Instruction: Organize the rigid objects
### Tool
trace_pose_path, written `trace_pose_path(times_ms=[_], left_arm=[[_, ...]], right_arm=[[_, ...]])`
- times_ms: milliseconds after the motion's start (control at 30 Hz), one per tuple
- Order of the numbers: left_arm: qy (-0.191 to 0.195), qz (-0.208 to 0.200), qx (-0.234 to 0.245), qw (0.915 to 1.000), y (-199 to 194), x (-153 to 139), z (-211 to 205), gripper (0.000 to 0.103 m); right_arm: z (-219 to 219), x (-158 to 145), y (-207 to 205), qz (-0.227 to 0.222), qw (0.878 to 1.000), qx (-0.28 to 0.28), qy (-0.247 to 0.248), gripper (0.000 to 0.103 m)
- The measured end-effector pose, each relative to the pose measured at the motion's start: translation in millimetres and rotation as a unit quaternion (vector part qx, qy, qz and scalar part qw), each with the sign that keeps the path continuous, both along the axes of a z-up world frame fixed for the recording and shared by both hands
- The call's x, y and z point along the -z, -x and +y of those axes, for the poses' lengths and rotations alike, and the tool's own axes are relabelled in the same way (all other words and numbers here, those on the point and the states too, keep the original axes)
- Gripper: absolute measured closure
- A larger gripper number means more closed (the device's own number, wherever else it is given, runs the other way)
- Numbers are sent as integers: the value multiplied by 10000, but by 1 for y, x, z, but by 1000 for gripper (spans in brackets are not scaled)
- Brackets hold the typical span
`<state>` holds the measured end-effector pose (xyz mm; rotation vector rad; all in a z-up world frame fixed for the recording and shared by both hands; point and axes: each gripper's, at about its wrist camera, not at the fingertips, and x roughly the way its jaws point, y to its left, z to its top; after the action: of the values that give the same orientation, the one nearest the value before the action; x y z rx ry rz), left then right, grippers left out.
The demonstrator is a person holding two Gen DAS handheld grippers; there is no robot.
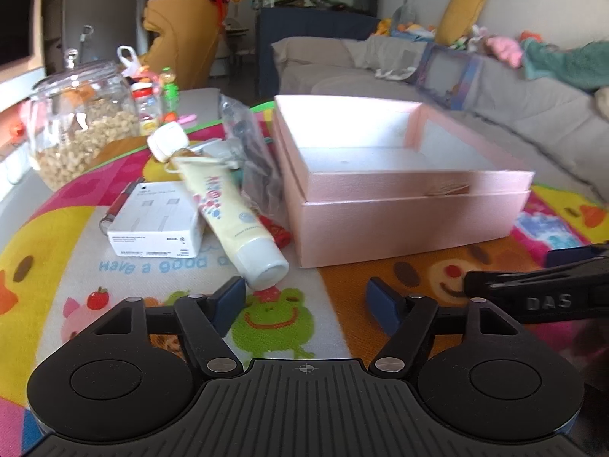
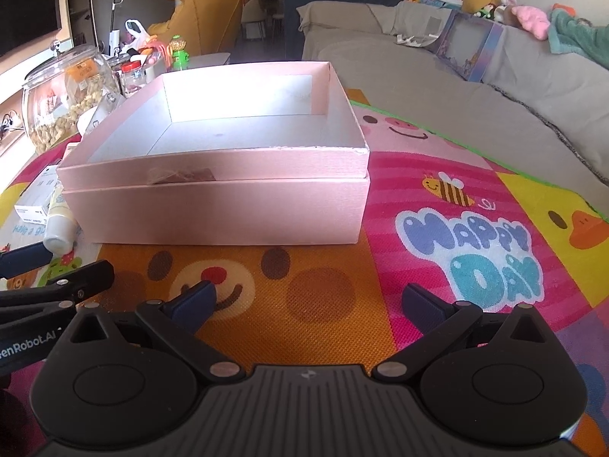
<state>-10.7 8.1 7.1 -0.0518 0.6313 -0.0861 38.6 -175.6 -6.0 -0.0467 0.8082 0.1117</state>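
Note:
An open pink box (image 1: 411,221) sits on a colourful play mat, its inside bare in the right wrist view (image 2: 213,209). Left of it lie a cream tube with a white cap (image 1: 236,221), a flat white carton (image 1: 156,224), a small white bottle (image 1: 167,141) and a clear bag of dark items (image 1: 251,144). My left gripper (image 1: 306,299) hovers low over the mat, open, with the tube's cap just ahead of its left finger and nothing between the pads. My right gripper (image 2: 308,301) is open in front of the box, holding nothing. Its side shows in the left wrist view (image 1: 533,297).
A glass jar of nuts (image 1: 80,129) and small bottles (image 1: 152,106) stand at the mat's far left. A grey sofa (image 1: 495,114) with toys runs behind and to the right. A red pen-like item (image 1: 116,205) lies beside the carton. The left gripper's finger (image 2: 57,285) shows at left.

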Motion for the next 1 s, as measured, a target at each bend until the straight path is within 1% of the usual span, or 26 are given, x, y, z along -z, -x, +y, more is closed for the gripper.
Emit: trace_pose_path(times_ms=[67, 100, 167, 200, 233, 267, 300, 333, 367, 400, 433, 500, 533, 567, 667, 733, 767, 800, 867, 933, 967, 1000], left_arm=[[128, -212, 145, 9996, 10, -11, 9, 32], [70, -422, 146, 9990, 16, -19, 17, 32], [-122, -875, -31, 9961, 22, -37, 37, 32], [-175, -1004, -162, 9947, 19, -46, 52, 32], [-218, -1020, -290, 9941, 12, -52, 68, 32], [-251, -921, -440, 9945, 2, -56, 84, 33], [-220, -692, -588, 9956, -13, -57, 102, 35], [-143, -459, -680, 9965, -28, -55, 118, 36], [20, -224, -729, 9971, -42, -51, 133, 37], [284, 29, -776, 9966, -57, -45, 149, 37], [530, 227, -868, 9946, -69, -39, 161, 39], [963, 454, -995, 9893, -88, -28, 179, 40], [1077, 493, -1030, 9876, -95, -24, 184, 42], [1138, 514, -1033, 9868, -102, -22, 186, 45], [1090, 633, -956, 9874, -118, -18, 185, 53], [996, 796, -894, 9878, -130, -12, 180, 54], [961, 833, -889, 9879, -134, -10, 179, 54], [896, 795, -878, 9889, -134, -10, 176, 55], [828, 770, -862, 9898, -133, -10, 175, 59], [843, 759, -842, 9900, -130, -8, 176, 63], [837, 747, -809, 9904, -127, -8, 177, 67], [822, 757, -776, 9907, -124, -8, 177, 69]], right_arm=[[-1, 0, 1, 1, 10000, -85, 12, 0], [-1, 0, 2, -16, 9999, -145, 15, 0], [-1, -2, 5, -27, 9996, -273, 64, 0], [1, -4, 6, -41, 9993, -360, 83, 6], [5, -7, 8, -71, 9986, -512, 104, 11], [11, -11, 9, -121, 9974, -696, 134, 19], [17, -15, 11, -210, 9964, -808, 141, 22], [24, -20, 14, -354, 9951, -917, 125, 22], [31, -24, 16, -468, 9933, -1048, 99, 22], [39, -28, 18, -562, 9912, -1198, 67, 23], [48, -32, 21, -650, 9887, -1352, 33, 24], [65, -37, 26, -760, 9835, -1640, 37, 25], [73, -38, 30, -810, 9806, -1783, 76, 26], [80, -38, 33, -858, 9779, -1901, 123, 29], [98, -37, 38, -896, 9712, -2205, 97, 38], [110, -36, 34, -778, 9703, -2290, -27, 42], [115, -35, 30, -713, 9704, -2305, -94, 47], [122, -33, 26, -639, 9699, -2344, -151, 51], [134, -27, 19, -547, 9702, -2357, -150, 56], [145, -22, 15, -515, 9699, -2376, -126, 57], [149, -21, 12, -464, 9694, -2406, -139, 62], [152, -20, 11, -416, 9691, -2427, -140, 68]])
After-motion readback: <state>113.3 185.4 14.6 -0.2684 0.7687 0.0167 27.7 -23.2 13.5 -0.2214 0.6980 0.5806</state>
